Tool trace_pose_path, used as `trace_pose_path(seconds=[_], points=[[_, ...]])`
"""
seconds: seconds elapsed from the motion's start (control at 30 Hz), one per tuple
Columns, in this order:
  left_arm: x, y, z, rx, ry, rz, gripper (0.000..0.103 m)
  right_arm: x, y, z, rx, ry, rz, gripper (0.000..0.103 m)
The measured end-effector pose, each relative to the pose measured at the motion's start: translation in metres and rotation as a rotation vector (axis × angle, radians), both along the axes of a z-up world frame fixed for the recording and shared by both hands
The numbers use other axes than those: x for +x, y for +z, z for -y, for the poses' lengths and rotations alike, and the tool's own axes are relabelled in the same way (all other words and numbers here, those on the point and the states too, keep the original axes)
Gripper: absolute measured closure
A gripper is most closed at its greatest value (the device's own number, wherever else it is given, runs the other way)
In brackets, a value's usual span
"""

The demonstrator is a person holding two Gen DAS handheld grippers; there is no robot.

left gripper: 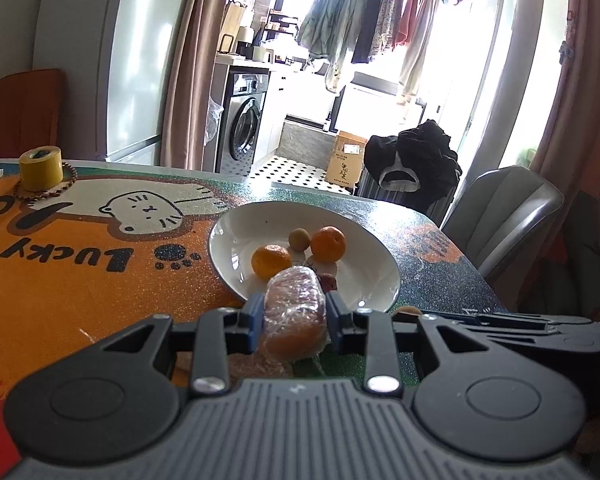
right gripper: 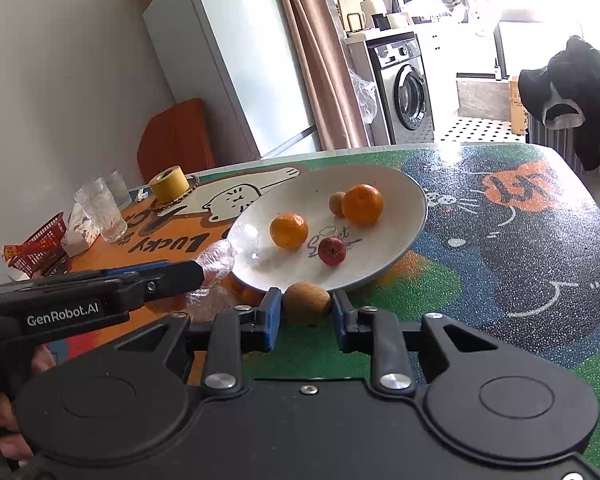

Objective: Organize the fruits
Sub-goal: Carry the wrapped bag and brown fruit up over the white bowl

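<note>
My left tool (left gripper: 294, 316) grips a plastic-wrapped orange fruit (left gripper: 296, 320) just above the white plate's (right gripper: 400, 196) near rim. My right tool (right gripper: 306, 312) pinches a brown kiwi (right gripper: 307, 302) at that same rim. On the plate lie two oranges (right gripper: 289, 231) (right gripper: 363, 204), a small tan fruit (right gripper: 336, 203) and a small red fruit (right gripper: 332, 251).

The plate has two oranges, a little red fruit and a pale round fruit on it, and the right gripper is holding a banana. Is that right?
Not quite. The right gripper holds a brown kiwi, not a banana; the right wrist view shows it between the blue pads. The rest is right: the plate carries two oranges, a small red fruit and a pale round fruit.
</note>
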State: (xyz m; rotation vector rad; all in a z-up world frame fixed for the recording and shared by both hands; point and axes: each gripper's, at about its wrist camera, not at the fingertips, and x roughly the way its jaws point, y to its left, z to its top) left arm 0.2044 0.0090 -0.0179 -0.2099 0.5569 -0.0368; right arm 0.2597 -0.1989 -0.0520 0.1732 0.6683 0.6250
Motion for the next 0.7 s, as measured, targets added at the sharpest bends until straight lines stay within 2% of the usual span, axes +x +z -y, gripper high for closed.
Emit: trace_pose_path(seconds=[0.37,0.7], points=[[0.036,0.008,-0.011,0.007,0.012,0.02,0.072,0.024,0.005,-0.004,0.007,-0.024,0.023,0.077],[0.074,0.01,-0.025,-0.001,0.066,0.026,0.072,0.045,0.006,-0.006,0.007,-0.027,0.038,0.077]])
